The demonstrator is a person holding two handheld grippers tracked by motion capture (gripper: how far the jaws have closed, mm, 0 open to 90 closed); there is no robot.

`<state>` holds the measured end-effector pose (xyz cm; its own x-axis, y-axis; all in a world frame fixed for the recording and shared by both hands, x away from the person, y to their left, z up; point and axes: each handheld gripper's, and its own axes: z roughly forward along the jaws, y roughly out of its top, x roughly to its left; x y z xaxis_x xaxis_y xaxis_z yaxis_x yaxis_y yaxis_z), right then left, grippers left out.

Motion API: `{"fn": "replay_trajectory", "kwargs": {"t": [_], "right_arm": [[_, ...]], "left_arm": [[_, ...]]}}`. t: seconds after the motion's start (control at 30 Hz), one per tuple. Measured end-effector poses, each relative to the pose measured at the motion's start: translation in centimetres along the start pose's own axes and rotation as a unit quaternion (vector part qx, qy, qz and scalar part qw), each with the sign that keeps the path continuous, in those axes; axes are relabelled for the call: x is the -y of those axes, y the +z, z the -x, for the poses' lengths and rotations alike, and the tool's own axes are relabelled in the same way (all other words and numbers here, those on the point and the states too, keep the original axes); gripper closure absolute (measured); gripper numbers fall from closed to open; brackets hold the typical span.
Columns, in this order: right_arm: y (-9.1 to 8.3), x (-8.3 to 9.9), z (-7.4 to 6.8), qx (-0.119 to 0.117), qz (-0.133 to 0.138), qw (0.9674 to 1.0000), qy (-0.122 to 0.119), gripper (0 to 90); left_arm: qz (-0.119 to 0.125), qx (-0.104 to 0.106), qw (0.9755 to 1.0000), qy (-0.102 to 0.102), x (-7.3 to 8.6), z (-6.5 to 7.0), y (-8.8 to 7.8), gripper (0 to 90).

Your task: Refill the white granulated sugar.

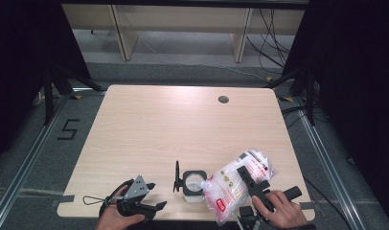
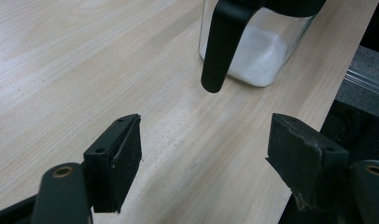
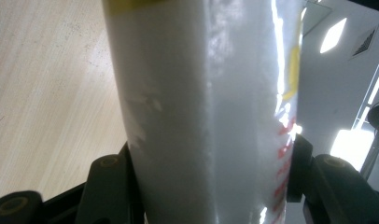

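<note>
The left gripper (image 1: 152, 207) sits at the near edge of the wooden surface (image 1: 183, 124), left of the glass jar (image 1: 192, 184), held by the person's left hand (image 1: 117, 216). Its jaws stand wide apart with nothing between them; in the left gripper view the left gripper (image 2: 204, 158) points toward the jar across bare wood, well short of it.

The glass jar stands upright near the front edge of the surface, square in outline with a black rim and a black handle (image 1: 177, 176) on its left side. In the left gripper view the jar (image 2: 257, 56) has white granules lying in its bottom, and the handle (image 2: 222, 44) hangs down its near wall.

Just right of the jar, a clear plastic bag of white powder (image 1: 238, 182) with red print is tilted, its lower end over the jar's right rim. The right gripper (image 1: 252, 184), held by the right hand (image 1: 281, 211), is clamped around the bag's middle. In the right gripper view the bag (image 3: 201, 116) bulges between the two jaws, pressed on both sides.
</note>
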<state>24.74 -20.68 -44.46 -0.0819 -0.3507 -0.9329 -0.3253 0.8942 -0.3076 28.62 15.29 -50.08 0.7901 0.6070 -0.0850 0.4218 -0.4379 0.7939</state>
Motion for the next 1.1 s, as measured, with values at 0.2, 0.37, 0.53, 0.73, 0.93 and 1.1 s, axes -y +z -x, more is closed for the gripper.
{"fn": "replay_trajectory", "kwargs": {"t": [0.2,0.37,0.53,0.73,0.93,1.1], "right_arm": [[-0.05,0.02,-0.02,-0.001,-0.002,1.0,0.003,46.3],[-0.03,0.02,0.01,-0.001,0.0,1.0,0.001,46.3],[-0.03,0.01,0.06,0.0,0.001,1.0,-0.001,46.4],[-0.04,0.02,0.08,0.0,0.001,1.0,-0.001,46.5],[-0.03,0.08,0.03,-0.001,0.0,1.0,0.003,46.6],[0.04,0.17,-0.04,-0.001,0.004,1.0,0.004,46.7]], "left_arm": [[-0.005,0.0,1.0,0.005,-0.01,-0.07,-0.06,25.7],[-0.005,0.0,1.0,0.006,-0.01,-0.08,-0.08,25.6],[-0.006,-0.001,0.9999,0.009,-0.02,-0.11,-0.08,25.6],[0.001,-0.001,1.0,0.001,0.0,-0.01,0.01,25.6],[0.001,0.0,1.0,-0.002,0.01,0.02,0.03,25.6],[0.001,0.0,1.0,-0.002,0.01,0.02,0.03,25.6]]}}
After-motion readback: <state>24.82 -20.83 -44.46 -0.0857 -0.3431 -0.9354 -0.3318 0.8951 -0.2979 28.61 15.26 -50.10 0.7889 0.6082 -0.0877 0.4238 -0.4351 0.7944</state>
